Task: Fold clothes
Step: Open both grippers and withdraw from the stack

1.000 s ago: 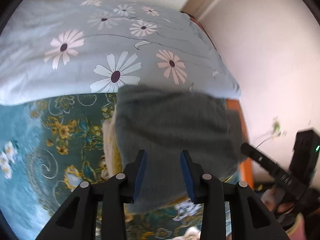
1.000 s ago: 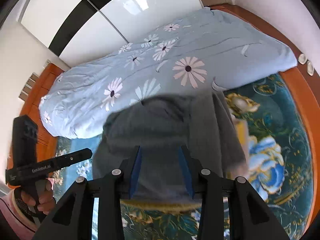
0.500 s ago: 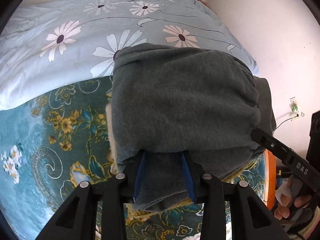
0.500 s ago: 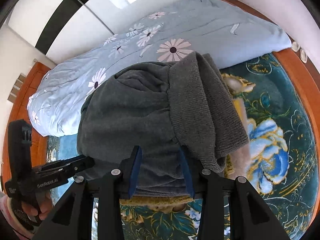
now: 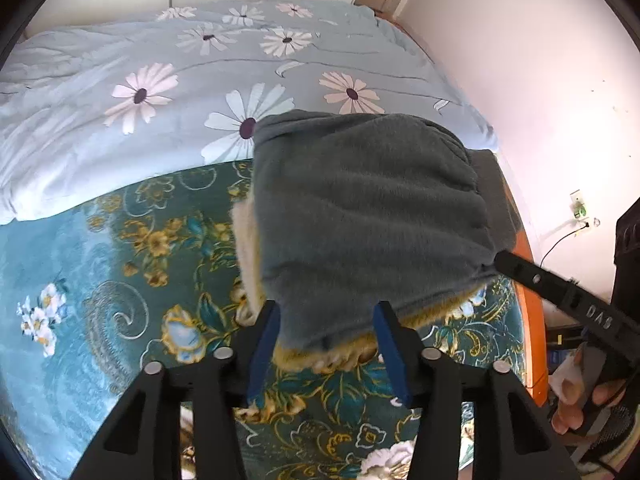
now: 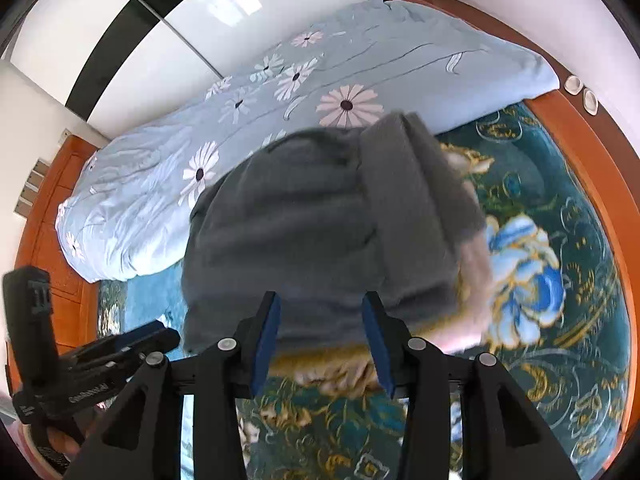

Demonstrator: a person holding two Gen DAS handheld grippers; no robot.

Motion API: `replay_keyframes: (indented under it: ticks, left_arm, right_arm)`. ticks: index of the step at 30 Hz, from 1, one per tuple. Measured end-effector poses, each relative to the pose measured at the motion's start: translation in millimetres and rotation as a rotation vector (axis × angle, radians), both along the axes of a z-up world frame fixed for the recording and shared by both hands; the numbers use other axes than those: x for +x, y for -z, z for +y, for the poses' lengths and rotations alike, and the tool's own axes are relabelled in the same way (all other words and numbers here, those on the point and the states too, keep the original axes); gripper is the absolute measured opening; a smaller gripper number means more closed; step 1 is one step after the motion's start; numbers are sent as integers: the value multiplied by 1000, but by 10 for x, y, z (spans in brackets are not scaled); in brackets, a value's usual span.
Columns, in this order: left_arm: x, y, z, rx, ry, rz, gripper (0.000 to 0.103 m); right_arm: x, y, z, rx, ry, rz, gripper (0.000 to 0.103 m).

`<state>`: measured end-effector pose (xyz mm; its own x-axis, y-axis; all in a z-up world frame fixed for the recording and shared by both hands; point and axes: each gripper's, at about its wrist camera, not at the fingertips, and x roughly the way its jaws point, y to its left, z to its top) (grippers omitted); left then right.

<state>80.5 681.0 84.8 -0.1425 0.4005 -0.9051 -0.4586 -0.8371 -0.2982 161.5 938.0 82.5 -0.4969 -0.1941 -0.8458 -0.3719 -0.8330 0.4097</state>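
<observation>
A folded grey fleece garment (image 5: 368, 216) with a cream fluffy lining lies on the teal floral bedspread (image 5: 120, 280). It also shows in the right wrist view (image 6: 320, 232), with its ribbed band on the right. My left gripper (image 5: 326, 344) is open, its blue pads on either side of the garment's near edge. My right gripper (image 6: 322, 338) is open too, its pads astride the near edge. The right gripper's finger (image 5: 560, 292) shows at the right of the left wrist view, and the left gripper (image 6: 100, 356) shows at the lower left of the right wrist view.
A pale blue quilt with daisies (image 5: 200, 80) lies bunched along the far side of the bed. The orange wooden bed frame (image 6: 592, 128) runs along the right. A wall with a socket (image 5: 578, 208) is close on the right. White wardrobe doors (image 6: 200, 20) stand behind.
The garment has come down onto the bedspread. Both grippers have opened wider and drawn back toward its near edge.
</observation>
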Motion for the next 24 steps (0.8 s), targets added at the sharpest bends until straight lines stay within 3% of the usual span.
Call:
replay_keyframes:
  ticks: [3, 6, 9, 12, 15, 21, 24]
  left_arm:
    - [181, -46, -123, 1, 30, 16, 59]
    - [361, -84, -257, 21, 29, 40, 69]
    - [528, -66, -389, 52, 6, 26, 73]
    - [654, 18, -508, 52, -16, -14, 78]
    - [679, 86, -576, 27, -31, -36, 81]
    - [733, 104, -679, 14, -79, -59, 103]
    - [758, 53, -727, 18, -104, -33, 103]
  right_arm:
    - [195, -53, -219, 6, 14, -18, 45]
    - [322, -63, -375, 29, 27, -70, 51]
    - [448, -101, -568, 93, 20, -124, 84]
    - [633, -273, -762, 161, 36, -90, 88]
    - [759, -381, -921, 216, 39, -84, 102]
    - [1004, -485, -1052, 275, 74, -57, 103]
    - [1090, -497, -1080, 293, 91, -44, 103]
